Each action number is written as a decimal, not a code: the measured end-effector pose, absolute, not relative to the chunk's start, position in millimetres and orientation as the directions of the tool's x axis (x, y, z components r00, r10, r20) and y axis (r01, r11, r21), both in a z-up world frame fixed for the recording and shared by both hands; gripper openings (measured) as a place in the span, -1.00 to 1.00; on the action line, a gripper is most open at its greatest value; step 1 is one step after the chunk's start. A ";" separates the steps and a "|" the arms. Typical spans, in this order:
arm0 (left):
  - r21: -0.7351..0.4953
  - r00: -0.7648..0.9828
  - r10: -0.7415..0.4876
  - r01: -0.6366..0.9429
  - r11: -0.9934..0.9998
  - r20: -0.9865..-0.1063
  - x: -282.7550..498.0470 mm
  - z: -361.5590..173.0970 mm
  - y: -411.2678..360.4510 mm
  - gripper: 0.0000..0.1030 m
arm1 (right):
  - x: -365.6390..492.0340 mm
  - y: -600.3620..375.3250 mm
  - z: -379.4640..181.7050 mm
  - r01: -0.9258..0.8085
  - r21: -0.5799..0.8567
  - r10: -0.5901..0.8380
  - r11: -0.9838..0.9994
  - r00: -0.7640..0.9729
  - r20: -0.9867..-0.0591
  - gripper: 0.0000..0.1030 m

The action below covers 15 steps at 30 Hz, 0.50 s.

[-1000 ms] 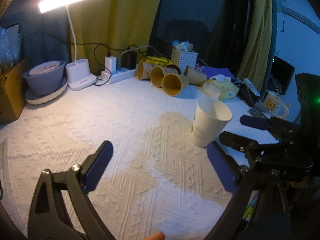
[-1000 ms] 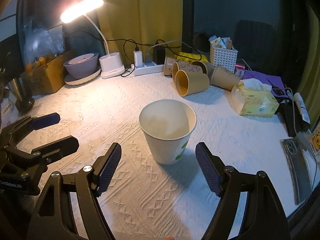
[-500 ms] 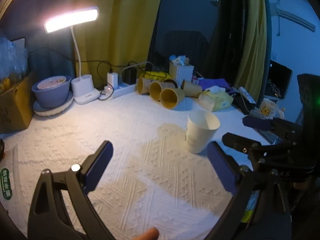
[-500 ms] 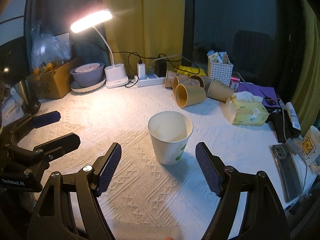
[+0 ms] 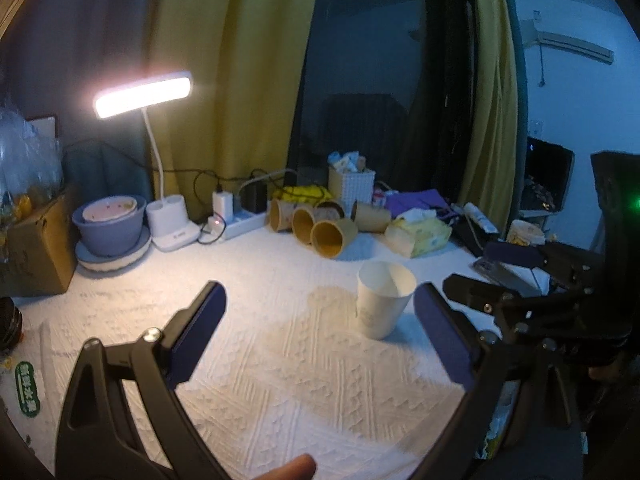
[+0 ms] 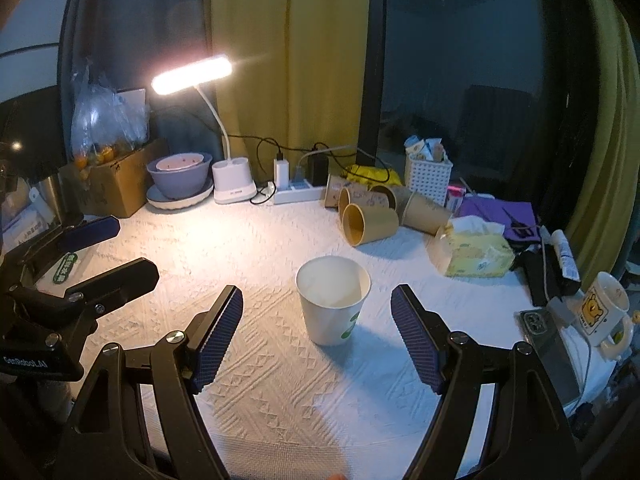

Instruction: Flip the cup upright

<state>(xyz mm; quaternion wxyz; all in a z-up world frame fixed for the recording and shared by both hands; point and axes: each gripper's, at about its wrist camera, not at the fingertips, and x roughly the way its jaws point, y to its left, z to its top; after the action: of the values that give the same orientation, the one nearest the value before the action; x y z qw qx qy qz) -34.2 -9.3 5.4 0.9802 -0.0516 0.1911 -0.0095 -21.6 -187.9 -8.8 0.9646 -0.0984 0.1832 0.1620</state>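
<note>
Now I am looking across the white textured cloth (image 6: 280,380) from left to right. At the far left a cardboard box (image 6: 116,192) is sitting beside a purple bowl (image 6: 180,178) and a lit desk lamp (image 6: 192,76), with a power strip (image 6: 296,194) just to their right. My left gripper (image 5: 320,332) is hovering low over the near cloth with its fingers spread wide and nothing between them.

Moving toward the middle, the white paper cup (image 6: 332,304) is standing on its base on the cloth, mouth opening upward, its long axis running vertical with perhaps a slight lean that may only be lens distortion. It is sitting just beyond my right gripper (image 6: 316,332), roughly centred on the gap between the blue pads, which are released and clear of the cup wall on both sides.

I am judging the flip as already done: the cup is upright and nobody is gripping it. What is left, as I am reading it, is only drawing both tools away without brushing the rim.

Farther right, several brown cups (image 6: 372,222) are lying on their sides at the far edge, then a tissue pack (image 6: 476,254), and a cartoon mug (image 6: 604,314) at the far right.
</note>
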 end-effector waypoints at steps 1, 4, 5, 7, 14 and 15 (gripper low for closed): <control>-0.101 0.931 -0.035 -0.002 0.995 -0.365 -35.8 7.8 -9.9 0.86 | -23.7 -188.4 -6.8 -0.347 -0.133 0.276 0.928 0.883 -0.379 0.54; -0.096 0.940 -0.028 -0.006 0.995 -0.341 -41.2 13.5 -10.9 0.86 | -28.4 -190.2 -2.2 -0.343 -0.138 0.275 0.929 0.890 -0.363 0.54; -0.093 0.942 -0.024 -0.008 0.996 -0.335 -42.7 15.2 -11.6 0.86 | -30.8 -191.0 -0.1 -0.341 -0.140 0.274 0.930 0.894 -0.356 0.54; -0.087 0.947 -0.021 -0.007 0.996 -0.319 -46.2 18.9 -13.0 0.86 | -34.0 -192.2 3.4 -0.336 -0.143 0.272 0.931 0.899 -0.344 0.54; -0.071 0.961 -0.025 0.005 0.997 -0.275 -55.8 29.9 -19.1 0.86 | -48.0 -195.7 13.8 -0.324 -0.156 0.266 0.933 0.914 -0.306 0.54; -0.067 0.963 -0.025 0.007 0.998 -0.267 -57.4 31.7 -20.3 0.86 | -50.4 -196.3 15.6 -0.322 -0.158 0.266 0.933 0.916 -0.300 0.54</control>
<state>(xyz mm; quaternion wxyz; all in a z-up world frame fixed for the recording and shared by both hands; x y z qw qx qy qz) -57.4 -20.3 31.7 0.9902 -0.0326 0.1353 -0.0080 -50.4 -196.3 15.6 0.9734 -0.1026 0.1381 0.1510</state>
